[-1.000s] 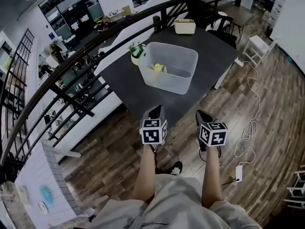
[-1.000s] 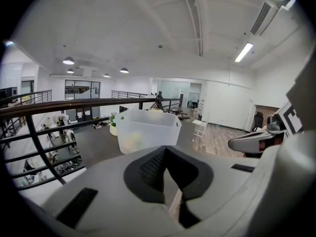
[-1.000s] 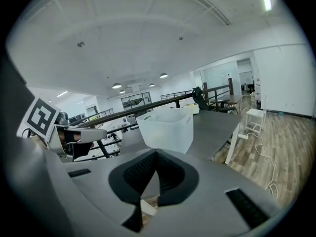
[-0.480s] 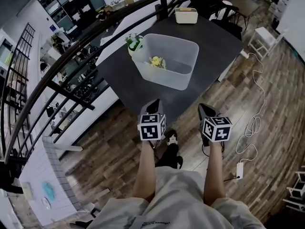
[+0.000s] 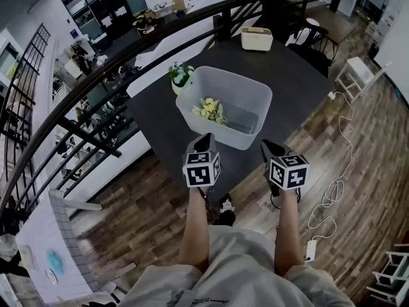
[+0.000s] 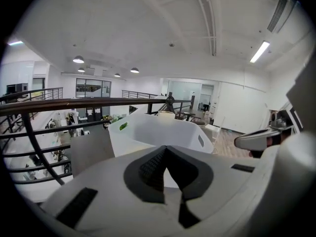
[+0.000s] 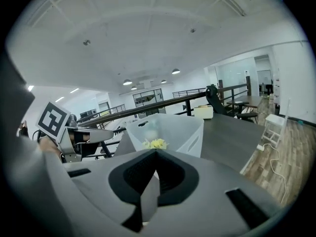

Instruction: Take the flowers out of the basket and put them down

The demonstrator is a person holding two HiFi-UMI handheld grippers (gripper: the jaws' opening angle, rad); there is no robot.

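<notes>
Mezzanine with a wooden floor and a black metal railing (image 5: 96,88): both tools are held empty in front of a dark grey tabletop (image 5: 291,66).
Yellow flowers (image 5: 209,110) lie inside the translucent white plastic basket (image 5: 220,132) on that tabletop. The left gripper (image 5: 205,139) and right gripper (image 5: 271,151) hover side by side by the table's near edge, apart from the basket, each with jaws closed together and nothing between them. A small green potted plant (image 5: 181,74) stands just behind the basket.

Right claw (image 7: 156,157) closed, yellow flowers (image 7: 157,143) in white basket (image 7: 186,130)
</notes>
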